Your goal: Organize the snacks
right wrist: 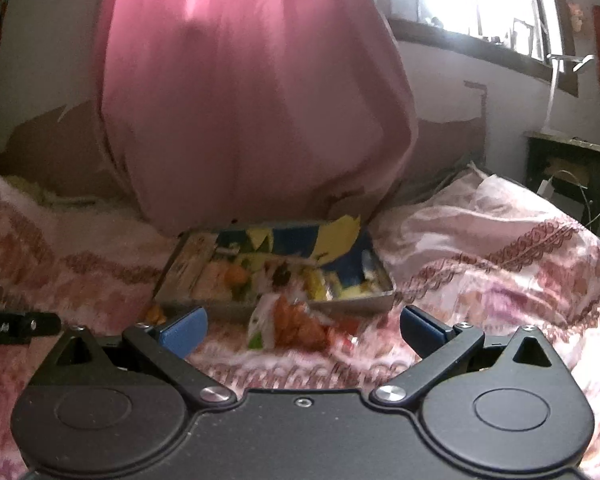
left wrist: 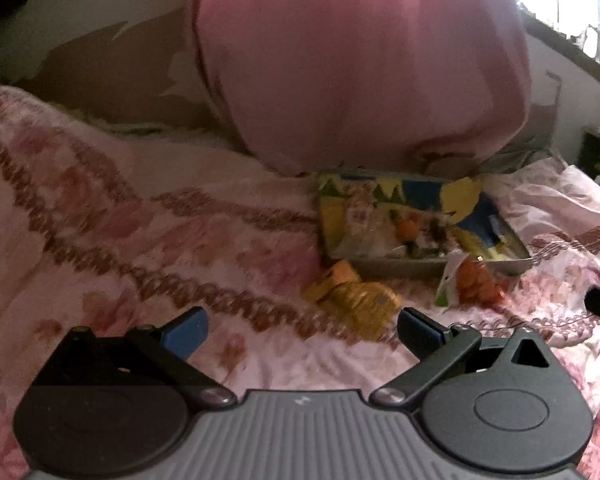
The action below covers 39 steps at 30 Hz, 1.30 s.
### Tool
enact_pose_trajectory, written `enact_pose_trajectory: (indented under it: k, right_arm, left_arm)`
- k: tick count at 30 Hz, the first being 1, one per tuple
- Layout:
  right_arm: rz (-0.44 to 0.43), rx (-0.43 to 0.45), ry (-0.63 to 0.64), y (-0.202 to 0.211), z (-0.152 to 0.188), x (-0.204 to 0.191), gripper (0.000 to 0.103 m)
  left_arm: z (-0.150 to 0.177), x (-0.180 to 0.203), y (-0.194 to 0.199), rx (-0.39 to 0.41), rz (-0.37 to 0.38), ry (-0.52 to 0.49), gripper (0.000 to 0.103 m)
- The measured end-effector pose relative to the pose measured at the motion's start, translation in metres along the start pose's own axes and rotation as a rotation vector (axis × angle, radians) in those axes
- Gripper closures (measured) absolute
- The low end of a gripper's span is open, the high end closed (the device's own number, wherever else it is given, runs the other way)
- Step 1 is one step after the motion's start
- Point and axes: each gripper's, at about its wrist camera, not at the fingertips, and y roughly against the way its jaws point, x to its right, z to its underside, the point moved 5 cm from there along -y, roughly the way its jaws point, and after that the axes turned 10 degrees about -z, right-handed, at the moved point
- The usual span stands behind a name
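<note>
A shallow metal tray [left wrist: 404,269] [right wrist: 360,305] on the pink floral bedspread holds several colourful snack packets. In front of the tray lie an orange-yellow packet [left wrist: 356,300] and an orange-and-white packet [left wrist: 474,283] [right wrist: 296,322]. My left gripper [left wrist: 302,330] is open, low over the bedspread, with the orange-yellow packet just beyond its blue fingertips. My right gripper [right wrist: 302,330] is open too, and the orange-and-white packet lies between and just ahead of its fingertips. Neither gripper holds anything.
A big pink cloth bundle [left wrist: 360,60] [right wrist: 252,100] hangs right behind the tray. The bedspread [left wrist: 100,208] spreads to the left; a rumpled pillow or fold [right wrist: 492,232] rises at the right. A dark side table [right wrist: 572,176] stands by the wall under the window.
</note>
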Motion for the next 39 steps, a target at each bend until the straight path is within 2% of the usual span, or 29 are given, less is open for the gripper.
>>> enact_pose_trajectory:
  k: [3,10,15,21,27,33,39]
  right_arm:
    - [-0.011,-0.036,0.001,0.005,0.009,-0.013,0.001]
    - [-0.012,-0.089,0.04,0.02,0.025,-0.037,0.001]
    - [-0.015,-0.196,-0.038,0.019,0.023,-0.045,0.001]
    - [-0.047,-0.244,-0.086,0.004,0.011,-0.047,0.001]
    - [-0.037,-0.277,-0.019,-0.02,0.017,-0.037,0.001]
    - [-0.021,-0.313,-0.018,-0.045,0.024,-0.014,0.001]
    - [-0.036,-0.341,0.041,-0.071,0.019,-0.003,0.001]
  left_arm:
    - [0.003,-0.008,0.003,-0.022,-0.024,0.034,0.0]
    - [0.011,-0.017,0.011,-0.063,-0.008,0.079,0.0]
    - [0.011,-0.015,0.009,-0.113,-0.013,0.091,0.0]
    - [0.012,-0.008,0.005,-0.131,-0.027,0.061,0.001]
    - [0.012,-0.001,-0.01,-0.161,-0.031,0.047,0.001]
    - [0.012,0.012,-0.034,-0.183,-0.043,0.007,0.001]
    - [0.004,0.037,-0.053,-0.158,-0.031,-0.086,0.0]
